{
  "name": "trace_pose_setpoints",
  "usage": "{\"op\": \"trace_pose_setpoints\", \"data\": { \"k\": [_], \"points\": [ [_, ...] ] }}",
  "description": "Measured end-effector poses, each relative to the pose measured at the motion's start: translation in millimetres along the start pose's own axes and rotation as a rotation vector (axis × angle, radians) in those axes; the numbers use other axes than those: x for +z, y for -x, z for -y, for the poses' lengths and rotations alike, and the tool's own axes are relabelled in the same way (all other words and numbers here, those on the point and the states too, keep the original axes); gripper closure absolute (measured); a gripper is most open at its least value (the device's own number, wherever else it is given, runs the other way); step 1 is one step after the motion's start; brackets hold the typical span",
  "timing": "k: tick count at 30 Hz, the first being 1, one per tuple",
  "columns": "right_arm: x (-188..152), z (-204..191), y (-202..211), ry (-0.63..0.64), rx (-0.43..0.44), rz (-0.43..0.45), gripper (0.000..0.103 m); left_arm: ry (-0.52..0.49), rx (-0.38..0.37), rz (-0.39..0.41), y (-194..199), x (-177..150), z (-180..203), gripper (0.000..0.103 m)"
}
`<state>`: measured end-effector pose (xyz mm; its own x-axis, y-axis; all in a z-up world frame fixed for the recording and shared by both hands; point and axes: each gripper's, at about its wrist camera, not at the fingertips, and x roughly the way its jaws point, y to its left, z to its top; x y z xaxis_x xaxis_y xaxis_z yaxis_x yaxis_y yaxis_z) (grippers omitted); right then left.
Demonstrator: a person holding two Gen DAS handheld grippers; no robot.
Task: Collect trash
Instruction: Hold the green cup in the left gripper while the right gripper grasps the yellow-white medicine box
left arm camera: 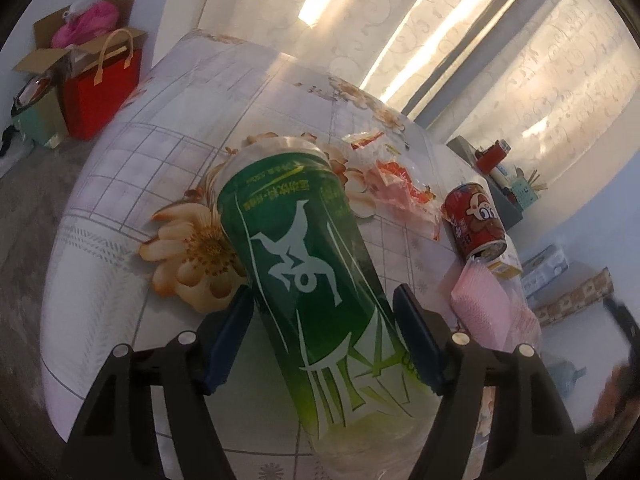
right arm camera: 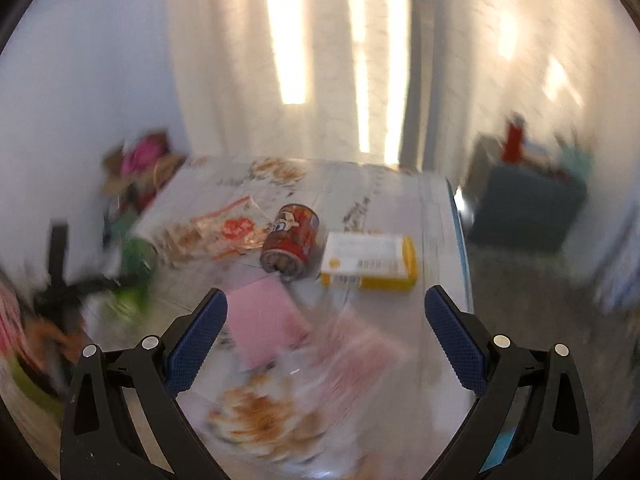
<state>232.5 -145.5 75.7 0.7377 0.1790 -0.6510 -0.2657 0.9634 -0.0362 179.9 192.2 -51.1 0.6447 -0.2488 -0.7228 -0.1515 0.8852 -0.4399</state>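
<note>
I see the green bottle [left arm camera: 308,276] lifted and tilted above the table [left arm camera: 120,160]. Behind it lies a crumpled clear wrapper [left arm camera: 394,184] with red print; right of the wrapper a red can [left arm camera: 474,220] lies on its side, touching a yellow box [right arm camera: 370,262] and pink packet [right arm camera: 262,326]

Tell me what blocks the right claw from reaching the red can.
The open right claw faces the red cartoon-printed can lying on its side. Only a flat pink sheet lies on the table between them, low enough to pass over. Nothing else visible intervenes.

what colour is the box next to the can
Yellow with a white top, the box beside the red can; right wrist view.
</note>
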Motion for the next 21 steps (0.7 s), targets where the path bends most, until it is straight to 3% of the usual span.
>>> {"op": "trace_pose_setpoints", "data": {
  "k": [3, 7, 11, 17, 21],
  "points": [
    [19, -5, -36, 0.300, -0.002, -0.043, 0.008, -0.020, -0.013, -0.012, 1, 0, -2, 0.033],
    [30, 0, -91, 0.522, 0.070, -0.206, 0.008, -0.037, -0.025, -0.029, 2, 1, -4, 0.033],
    [41, 11, -140, 0.571, 0.194, -0.380, 0.008, -0.022, -0.053, -0.046, 2, 2, -10, 0.033],
    [44, 13, -190, 0.682, 0.244, -0.519, 0.008, -0.017, -0.060, -0.074, 1, 6, -15, 0.033],
    [43, 10, -209, 0.731, 0.275, -0.561, 0.008, -0.023, -0.038, -0.079, 2, 8, -16, 0.033]
  ]
}}
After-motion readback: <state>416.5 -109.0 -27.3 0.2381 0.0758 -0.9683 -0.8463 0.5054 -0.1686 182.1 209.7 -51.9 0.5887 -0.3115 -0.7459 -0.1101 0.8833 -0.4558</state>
